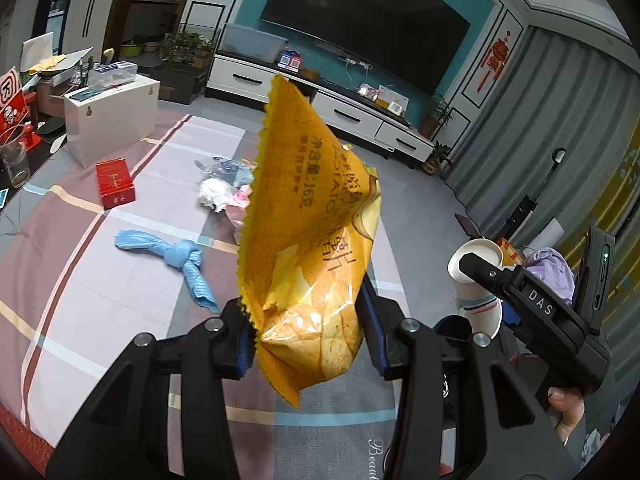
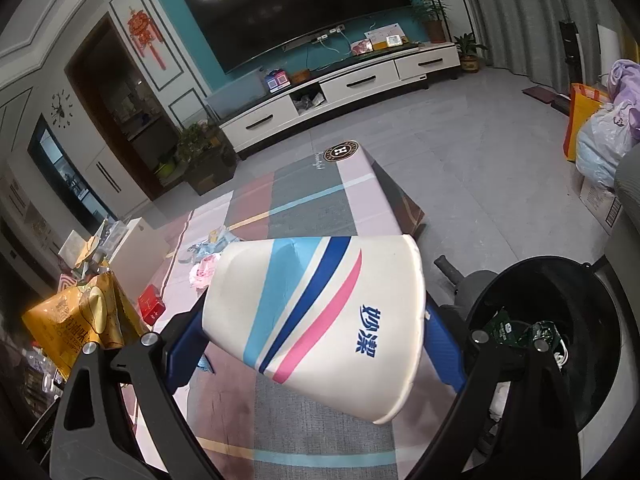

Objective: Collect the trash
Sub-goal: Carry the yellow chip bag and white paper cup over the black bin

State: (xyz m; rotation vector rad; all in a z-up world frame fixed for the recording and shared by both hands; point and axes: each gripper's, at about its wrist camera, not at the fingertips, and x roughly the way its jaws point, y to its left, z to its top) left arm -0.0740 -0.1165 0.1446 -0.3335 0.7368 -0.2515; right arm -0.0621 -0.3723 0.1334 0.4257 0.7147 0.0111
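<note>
**Both claws loaded, bin next**

My left claw [image 1: 308,340] is closed narrow on a yellow chip bag [image 1: 308,216], pinching it at its crumpled lower end so that the flat, zigzag-edged part stands up and away from me over the counter [image 1: 100,300]. My right claw [image 2: 316,344] stands wide, its blue pads pressed on either side of a paper cup [image 2: 320,320], which lies tilted across the jaws with its rim towards the right. Both pieces are lifted clear of the striped cloth.

The black bin [image 2: 560,320] sits at the right, just beside the cup, open-topped, with some green wrappers already inside. I judge the step in hand to be the carry to that bin and the drop.

To do it well, I would take the cup first, since it is the nearer. I should bring its rim over the bin's mouth before I ease the jaws apart, and not squeeze harder: the wall already shows a dent. The bag is light and broad, so it may catch air or cling to a pad; I want it well over the opening, low end first, and then a full release.

More trash waits on the counter: a knotted blue cloth [image 1: 168,256], a heap of crumpled tissue and plastic [image 1: 224,192] farther off, and a red box [image 1: 115,184] to the left. Whether the box is trash I cannot tell.
</note>
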